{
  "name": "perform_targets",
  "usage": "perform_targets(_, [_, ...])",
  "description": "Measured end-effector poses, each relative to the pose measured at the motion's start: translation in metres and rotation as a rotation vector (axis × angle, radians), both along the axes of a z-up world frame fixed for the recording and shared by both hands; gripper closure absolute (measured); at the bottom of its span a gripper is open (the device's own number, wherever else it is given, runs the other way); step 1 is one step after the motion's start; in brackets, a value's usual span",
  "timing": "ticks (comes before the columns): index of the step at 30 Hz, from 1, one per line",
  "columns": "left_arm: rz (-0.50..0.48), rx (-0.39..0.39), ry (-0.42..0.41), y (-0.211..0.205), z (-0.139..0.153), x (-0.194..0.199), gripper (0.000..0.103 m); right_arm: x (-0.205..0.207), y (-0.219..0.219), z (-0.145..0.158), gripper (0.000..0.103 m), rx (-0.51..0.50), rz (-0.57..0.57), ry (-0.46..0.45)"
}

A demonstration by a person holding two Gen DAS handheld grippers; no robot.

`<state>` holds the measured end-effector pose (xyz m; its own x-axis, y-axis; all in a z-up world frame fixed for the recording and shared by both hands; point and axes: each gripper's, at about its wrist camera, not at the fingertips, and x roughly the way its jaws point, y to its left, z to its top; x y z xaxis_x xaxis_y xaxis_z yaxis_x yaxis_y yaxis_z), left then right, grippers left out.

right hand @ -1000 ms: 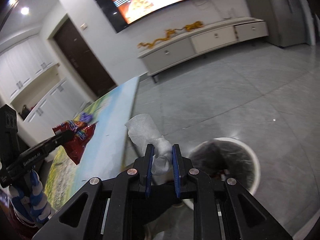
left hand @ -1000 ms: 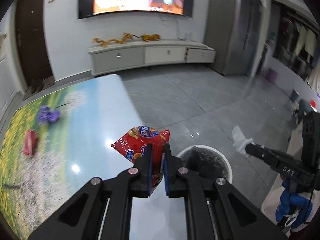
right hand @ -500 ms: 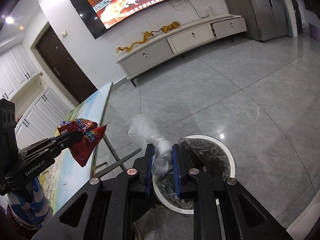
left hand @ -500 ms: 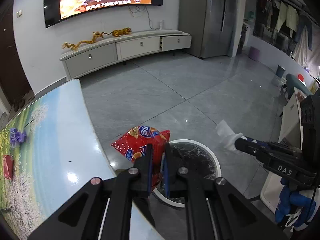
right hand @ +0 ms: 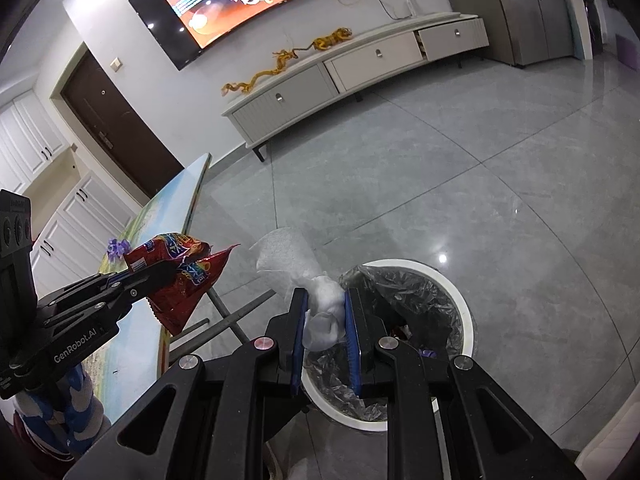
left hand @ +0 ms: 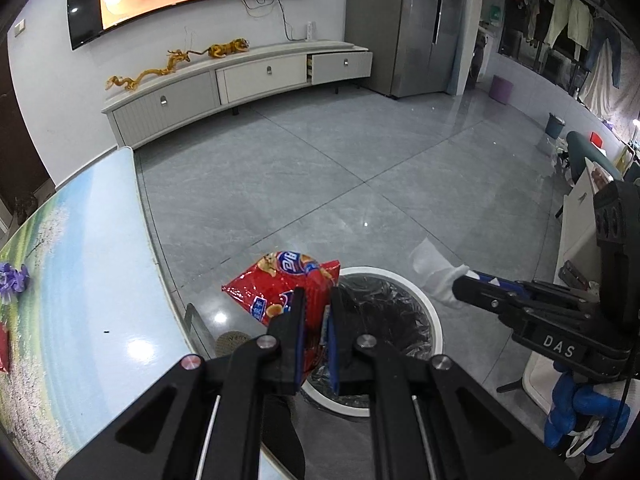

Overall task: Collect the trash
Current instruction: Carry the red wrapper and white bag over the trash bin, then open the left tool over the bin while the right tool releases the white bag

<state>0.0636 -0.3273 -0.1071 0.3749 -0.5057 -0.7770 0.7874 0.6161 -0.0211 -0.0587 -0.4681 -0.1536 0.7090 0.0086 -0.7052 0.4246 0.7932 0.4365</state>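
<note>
My left gripper [left hand: 316, 300] is shut on a red snack bag [left hand: 282, 284], held just past the table edge beside the left rim of the white bin [left hand: 430, 316]. From the right wrist view the same red snack bag [right hand: 182, 280] hangs from the left gripper [right hand: 168, 270] at the left. My right gripper [right hand: 325, 304] is shut on a crumpled white tissue [right hand: 320, 300], above the near left rim of the white bin [right hand: 466, 312], which has a black liner. In the left wrist view the white tissue [left hand: 434, 276] sticks out of the right gripper [left hand: 460, 284] at the bin's right rim.
The table [left hand: 92, 264] with a landscape print lies on the left and carries a purple wrapper [left hand: 12, 280] and a red scrap [left hand: 3, 346]. Grey floor tiles [left hand: 360, 168] stretch to a TV cabinet [left hand: 240, 80]. A blue-gloved hand [left hand: 580, 412] holds the right gripper.
Both grippers have come toward the bin with their loads. The left one swung right, off the table, so the snack bag now hangs beside the bin rim. The right one sank slightly.
</note>
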Motion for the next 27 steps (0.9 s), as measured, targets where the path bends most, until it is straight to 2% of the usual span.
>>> perform_targets(12, [-0.024, 0.041, 0.057, -0.022, -0.024, 0.015, 0.094, 0.011, -0.012, -0.025, 0.083, 0.031, -0.036, 0.069])
perform_targets(27, [-0.059, 0.037, 0.149, -0.038, -0.040, 0.024, 0.092, 0.012, -0.021, -0.046, 0.077, 0.051, -0.074, 0.130])
